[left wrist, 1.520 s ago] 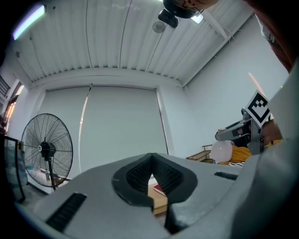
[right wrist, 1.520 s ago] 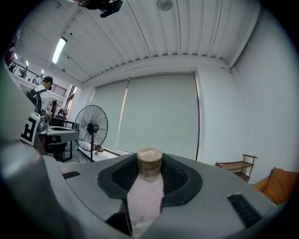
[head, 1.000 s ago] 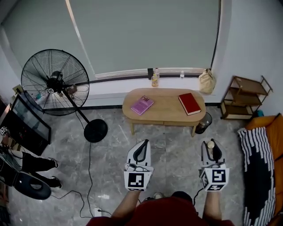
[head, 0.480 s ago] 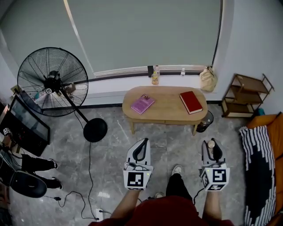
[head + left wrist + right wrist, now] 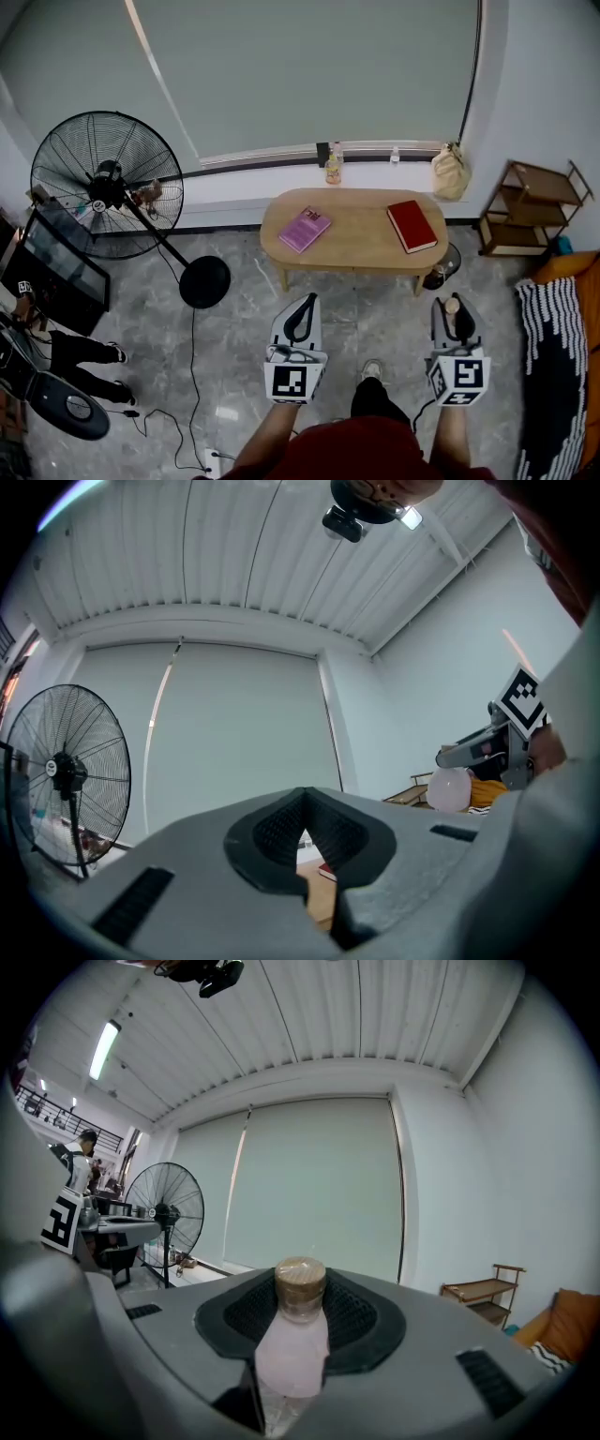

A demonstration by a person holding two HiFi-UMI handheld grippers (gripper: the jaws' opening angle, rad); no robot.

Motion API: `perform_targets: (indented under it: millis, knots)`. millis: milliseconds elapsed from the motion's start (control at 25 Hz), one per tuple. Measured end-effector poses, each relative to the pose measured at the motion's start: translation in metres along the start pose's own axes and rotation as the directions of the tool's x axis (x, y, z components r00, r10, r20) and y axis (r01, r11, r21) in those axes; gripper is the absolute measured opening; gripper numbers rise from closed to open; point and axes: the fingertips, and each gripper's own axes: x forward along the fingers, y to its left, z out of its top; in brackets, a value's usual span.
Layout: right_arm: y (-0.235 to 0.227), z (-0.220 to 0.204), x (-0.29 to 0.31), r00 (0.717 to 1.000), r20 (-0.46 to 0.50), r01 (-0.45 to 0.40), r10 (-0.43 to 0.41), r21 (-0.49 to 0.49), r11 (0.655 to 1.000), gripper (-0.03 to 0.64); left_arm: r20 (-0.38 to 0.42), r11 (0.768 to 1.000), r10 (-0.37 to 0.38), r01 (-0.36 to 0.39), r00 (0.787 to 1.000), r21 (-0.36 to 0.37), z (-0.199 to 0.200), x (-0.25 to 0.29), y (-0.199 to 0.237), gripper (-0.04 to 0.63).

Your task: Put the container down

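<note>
The container is a small pale pink bottle (image 5: 292, 1354) with a tan cap (image 5: 451, 306), held upright in my right gripper (image 5: 454, 315), which is shut on its body. In the right gripper view the cap rises above the black pads (image 5: 352, 1321). My left gripper (image 5: 300, 317) hangs level with it at the left, its jaws shut with nothing between them; in the left gripper view (image 5: 302, 841) only a thin slit shows between the pads. Both grippers are over the marble floor, well short of the oval wooden table (image 5: 361, 239).
A pink book (image 5: 305, 229) and a red book (image 5: 412, 225) lie on the table. A standing fan (image 5: 108, 183) is at left, a wooden shelf (image 5: 532, 208) at right. Bottles (image 5: 332, 167) and a bag (image 5: 450, 172) sit on the sill. A dark bin (image 5: 439, 272) stands by the table's right end.
The view has shifted as the person stepped forward; a foot now shows between the grippers. Both grippers keep their places in the view and the bottle stays held.
</note>
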Motion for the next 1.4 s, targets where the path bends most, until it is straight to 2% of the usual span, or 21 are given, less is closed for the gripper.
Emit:
perform_targets:
  millis: [240, 480, 640, 920, 1040, 1240, 1400]
  knots:
    - [-0.035, 0.003, 0.055, 1.000, -0.011, -0.008, 0.008, 0.013, 1.000, 0.140, -0.023, 1.000, 0.003, -0.003, 1.000, -0.001, -0.006, 0.067, 0.001, 0.006]
    - [-0.079, -0.001, 0.103, 1.000, -0.028, -0.003, 0.004, 0.028, 1.000, 0.140, -0.003, 1.000, 0.012, -0.012, 1.000, 0.005, -0.006, 0.131, -0.007, 0.006]
    - [-0.110, -0.003, 0.130, 0.999, -0.033, 0.012, -0.010, 0.042, 0.999, 0.140, -0.064, 1.000, -0.005, 0.006, 0.998, 0.016, -0.016, 0.171, -0.017, 0.006]
    - [-0.160, -0.006, 0.179, 0.999, -0.039, 0.036, -0.033, 0.053, 0.998, 0.140, -0.044, 0.999, -0.033, 0.033, 0.998, 0.006, -0.019, 0.247, -0.030, 0.006]
    - [-0.179, -0.007, 0.193, 0.999, -0.035, 0.043, -0.041, 0.056, 0.997, 0.140, -0.060, 0.999, -0.040, 0.040, 0.997, 0.008, -0.024, 0.270, -0.038, 0.006]
    - [-0.203, -0.005, 0.211, 0.999, -0.020, 0.051, -0.050, 0.057, 0.997, 0.140, -0.011, 0.999, -0.052, 0.052, 0.999, 0.001, -0.018, 0.303, -0.049, 0.006]
    - [-0.208, -0.006, 0.223, 0.999, -0.016, 0.053, -0.052, 0.058, 0.997, 0.140, -0.030, 0.997, -0.070, 0.071, 0.997, 0.013, -0.026, 0.317, -0.050, 0.006]
